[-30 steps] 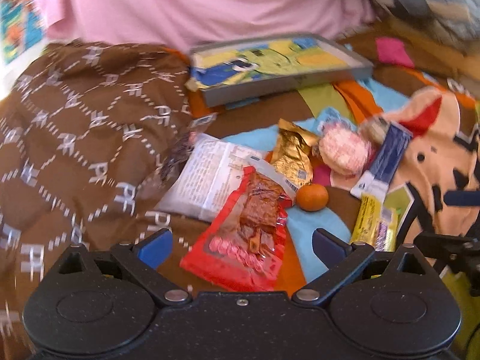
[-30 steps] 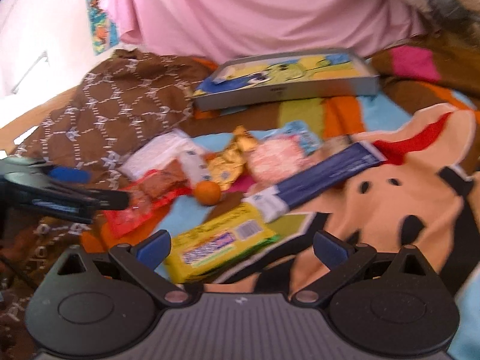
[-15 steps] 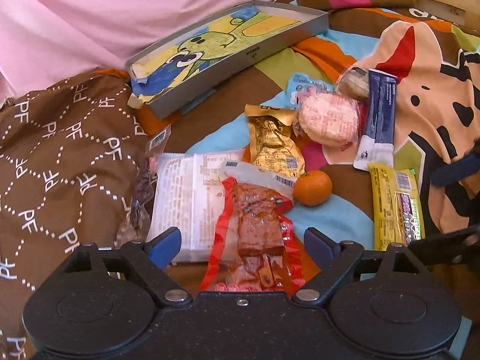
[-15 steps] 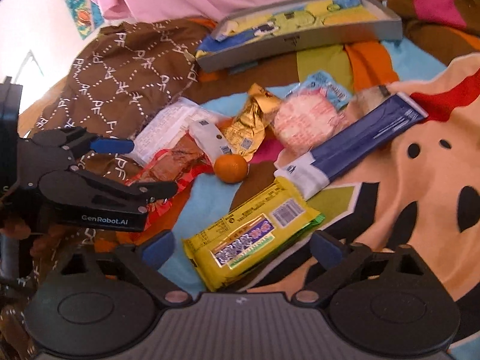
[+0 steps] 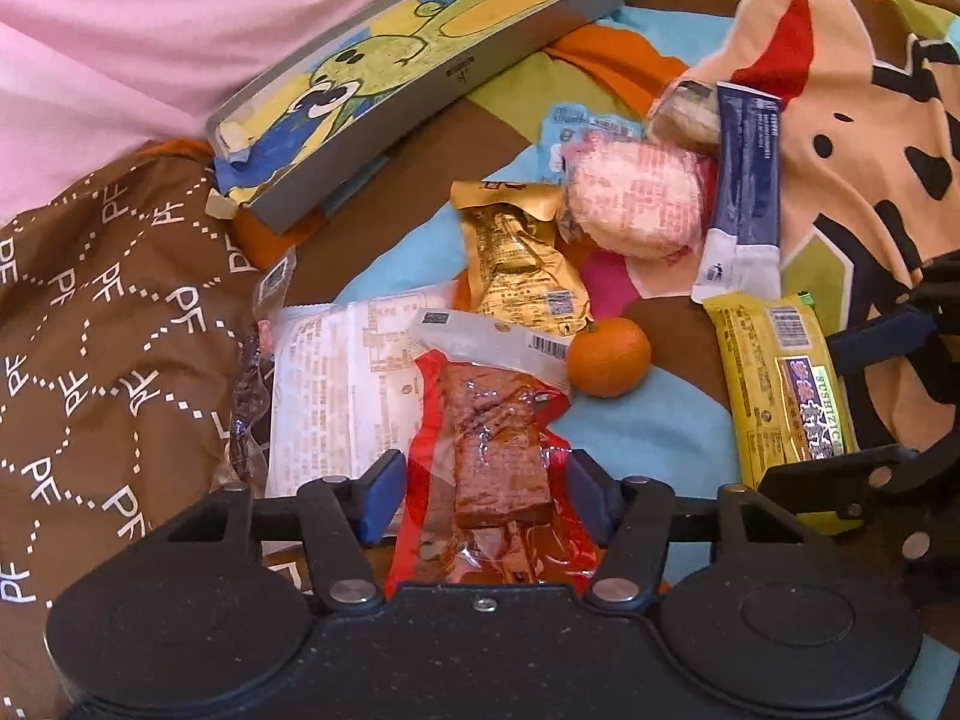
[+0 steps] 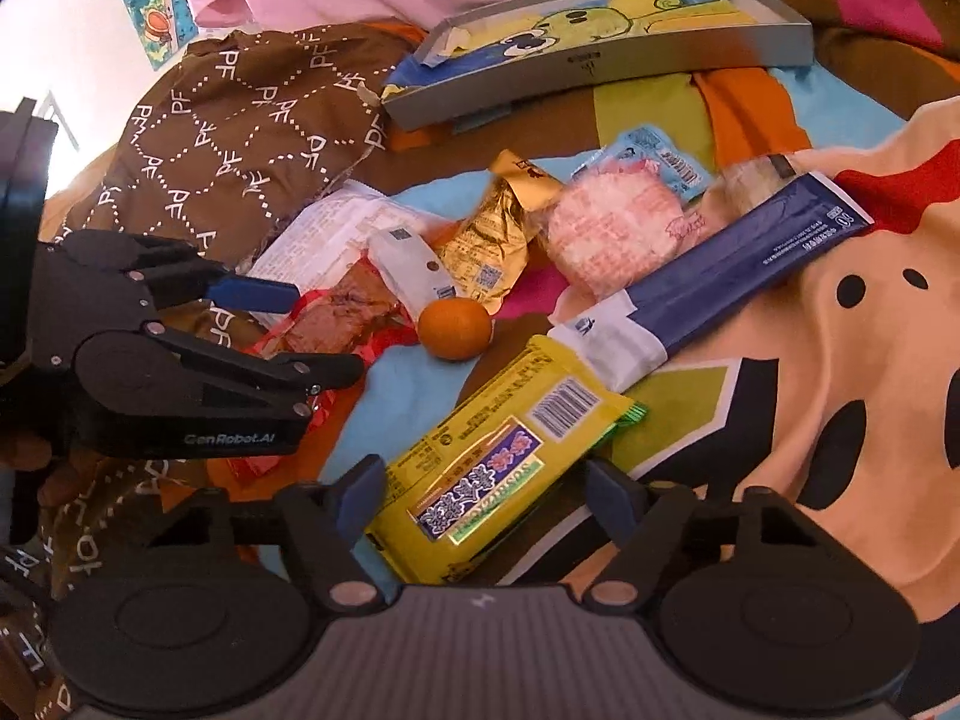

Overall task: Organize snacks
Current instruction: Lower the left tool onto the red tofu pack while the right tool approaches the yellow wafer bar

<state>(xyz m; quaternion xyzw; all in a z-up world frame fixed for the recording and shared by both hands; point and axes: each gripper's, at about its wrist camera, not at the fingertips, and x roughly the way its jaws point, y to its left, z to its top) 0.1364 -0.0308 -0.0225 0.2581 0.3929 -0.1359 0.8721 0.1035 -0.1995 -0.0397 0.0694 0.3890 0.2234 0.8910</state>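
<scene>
Snacks lie scattered on a colourful blanket. My left gripper (image 5: pixel 486 495) is open and low over a red packet of brown dried meat (image 5: pixel 498 468), one blue pad at each long edge. My right gripper (image 6: pixel 486 501) is open too, and its fingers straddle the near end of a yellow snack bar (image 6: pixel 498 468). The right wrist view shows the left gripper (image 6: pixel 300 330) over the red packet (image 6: pixel 342 318). In the left wrist view, the right gripper (image 5: pixel 858 402) is by the yellow bar (image 5: pixel 780 384). A grey tray (image 5: pixel 528 42) with a cartoon frog liner lies beyond.
Between the two packets sits a small orange (image 5: pixel 609 357). Behind it lie a gold packet (image 5: pixel 522 258), a round pink cake (image 5: pixel 636 204), a long blue packet (image 5: pixel 747 180) and a white packet (image 5: pixel 336 396). A brown patterned cloth (image 5: pixel 108 312) is bunched on the left, with pink fabric behind.
Both grippers have come forward and down onto the snacks. Their jaws have narrowed, the left around the red packet and the right around the yellow bar.
</scene>
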